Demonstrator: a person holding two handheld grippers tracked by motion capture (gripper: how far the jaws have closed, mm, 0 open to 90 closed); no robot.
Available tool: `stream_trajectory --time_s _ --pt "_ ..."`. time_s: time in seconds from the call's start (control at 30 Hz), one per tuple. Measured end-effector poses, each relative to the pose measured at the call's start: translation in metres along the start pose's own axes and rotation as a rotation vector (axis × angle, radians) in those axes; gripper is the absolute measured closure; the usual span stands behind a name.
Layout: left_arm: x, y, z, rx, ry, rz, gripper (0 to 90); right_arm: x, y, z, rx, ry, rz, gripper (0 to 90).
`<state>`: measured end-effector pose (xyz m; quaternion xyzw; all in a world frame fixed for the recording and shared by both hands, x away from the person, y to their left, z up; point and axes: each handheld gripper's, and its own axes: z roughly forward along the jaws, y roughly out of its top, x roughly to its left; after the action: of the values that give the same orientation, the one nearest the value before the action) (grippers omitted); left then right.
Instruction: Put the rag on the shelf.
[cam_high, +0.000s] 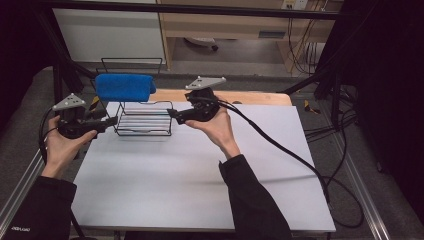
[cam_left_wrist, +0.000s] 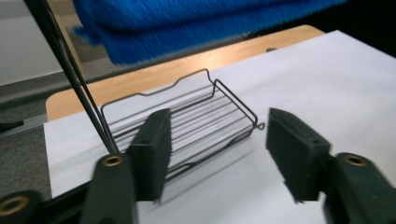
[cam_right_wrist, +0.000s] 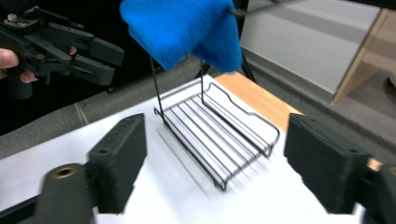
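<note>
Blue towel (cam_high: 124, 87) draped over the upright frame of the black wire rack (cam_high: 144, 120), above and beyond my fingers. My left gripper (cam_high: 111, 120) and right gripper (cam_high: 172, 114) flank the rack basket, both spread, nothing between them, over the white table (cam_high: 200, 170).

Hardly any writing can be read. On the person's left sleeve (cam_high: 31, 220), near the bottom edge of the high view, stands a small line of pale lettering, too small and blurred to make out. Far back under the wooden bench there is a small grey label plate (cam_high: 272, 34), and its marks cannot be read either. No numbers, brands or signs are legible elsewhere.
</note>
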<state>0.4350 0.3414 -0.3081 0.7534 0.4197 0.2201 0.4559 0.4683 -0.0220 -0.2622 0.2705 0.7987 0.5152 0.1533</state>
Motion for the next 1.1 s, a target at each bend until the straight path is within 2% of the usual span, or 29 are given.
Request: stream_trajectory --time_s 0.13,0.27,0.43,0.63,0.87,1.1 --pt "-0.007 -0.012 0.006 0.025 -0.011 0.005 29.7 -0.01 -0.016 -0.012 0.033 -0.007 0.022 13.1" --pt "-0.017 -0.023 0.012 0.022 -0.028 0.015 23.1 -0.02 -0.036 -0.024 0.053 -0.019 0.042 9.3" --pt "-0.028 -0.036 0.019 0.02 -0.037 0.025 16.7 -0.03 -0.063 -0.041 0.047 -0.032 0.065 5.6" --pt "-0.041 -0.051 0.029 0.045 -0.046 0.036 9.8 -0.042 -0.093 -0.064 0.056 -0.057 0.099 2.6" --pt "-0.055 -0.068 0.04 0.055 -0.067 0.044 8.3 -0.056 -0.132 -0.089 0.064 -0.083 0.148 0.8" --pt "-0.064 -0.089 0.047 0.073 -0.09 0.058 8.5 -0.063 -0.171 -0.107 0.089 -0.097 0.162 0.7"
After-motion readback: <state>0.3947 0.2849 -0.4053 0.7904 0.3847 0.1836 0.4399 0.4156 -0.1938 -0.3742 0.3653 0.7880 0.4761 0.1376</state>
